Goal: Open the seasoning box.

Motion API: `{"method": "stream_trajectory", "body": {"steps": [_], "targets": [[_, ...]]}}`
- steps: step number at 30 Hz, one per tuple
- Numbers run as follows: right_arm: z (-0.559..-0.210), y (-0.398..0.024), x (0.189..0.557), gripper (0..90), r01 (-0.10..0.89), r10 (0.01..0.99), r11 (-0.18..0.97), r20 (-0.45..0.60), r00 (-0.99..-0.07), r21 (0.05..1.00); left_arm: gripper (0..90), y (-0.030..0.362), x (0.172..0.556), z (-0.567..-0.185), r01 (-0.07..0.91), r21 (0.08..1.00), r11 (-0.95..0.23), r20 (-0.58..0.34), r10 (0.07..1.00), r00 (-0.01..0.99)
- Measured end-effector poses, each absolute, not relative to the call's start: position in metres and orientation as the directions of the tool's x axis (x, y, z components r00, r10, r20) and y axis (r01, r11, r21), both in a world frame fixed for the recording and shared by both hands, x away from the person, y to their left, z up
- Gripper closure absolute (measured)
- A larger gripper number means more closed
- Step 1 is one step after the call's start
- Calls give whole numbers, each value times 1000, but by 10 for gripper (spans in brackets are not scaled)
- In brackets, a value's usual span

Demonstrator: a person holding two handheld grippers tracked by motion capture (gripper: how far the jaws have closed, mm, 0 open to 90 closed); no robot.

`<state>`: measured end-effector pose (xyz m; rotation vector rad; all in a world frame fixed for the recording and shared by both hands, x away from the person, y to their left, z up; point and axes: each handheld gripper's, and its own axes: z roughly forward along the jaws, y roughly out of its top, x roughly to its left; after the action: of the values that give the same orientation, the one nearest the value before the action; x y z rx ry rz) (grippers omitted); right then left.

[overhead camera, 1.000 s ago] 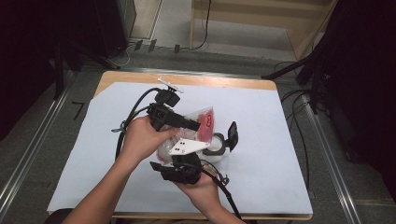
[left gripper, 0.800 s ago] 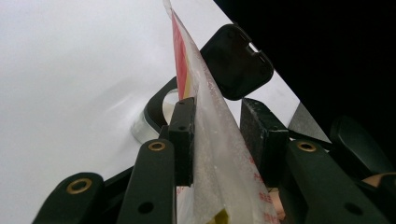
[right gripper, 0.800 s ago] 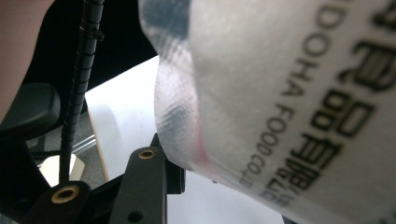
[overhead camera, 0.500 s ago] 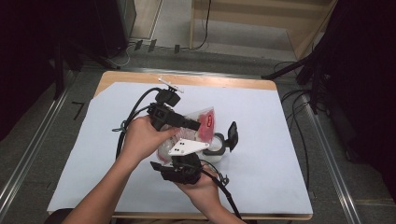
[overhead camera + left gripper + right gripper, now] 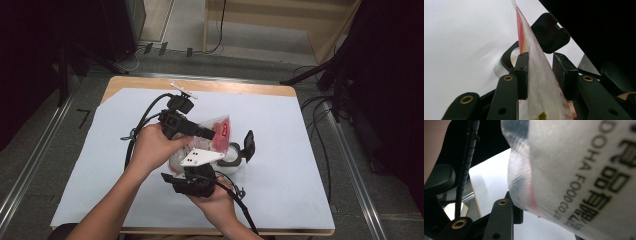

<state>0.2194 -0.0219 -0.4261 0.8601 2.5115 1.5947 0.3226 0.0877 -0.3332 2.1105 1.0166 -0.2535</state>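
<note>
Left gripper (image 5: 540, 75) pinches the plastic bag (image 5: 536, 75) between its jaws; just beyond sits a jar (image 5: 507, 58). Right gripper (image 5: 549, 220) holds the bag's (image 5: 579, 170) other end, grip unclear.

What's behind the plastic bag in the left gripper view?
Behind the plastic bag sits a round container with its hinged black lid flipped open, on the white table cover. The bag hides much of the container's opening, so its contents can't be seen.
</note>
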Motion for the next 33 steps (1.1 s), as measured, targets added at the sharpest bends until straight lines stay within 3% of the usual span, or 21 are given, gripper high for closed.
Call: {"method": "stream_trajectory", "body": {"steps": [33], "targets": [[-425,-24,219,640,428,472,322,248,-846,845,670,85,325,-333,736,550,-396,-475,576,665]]}}
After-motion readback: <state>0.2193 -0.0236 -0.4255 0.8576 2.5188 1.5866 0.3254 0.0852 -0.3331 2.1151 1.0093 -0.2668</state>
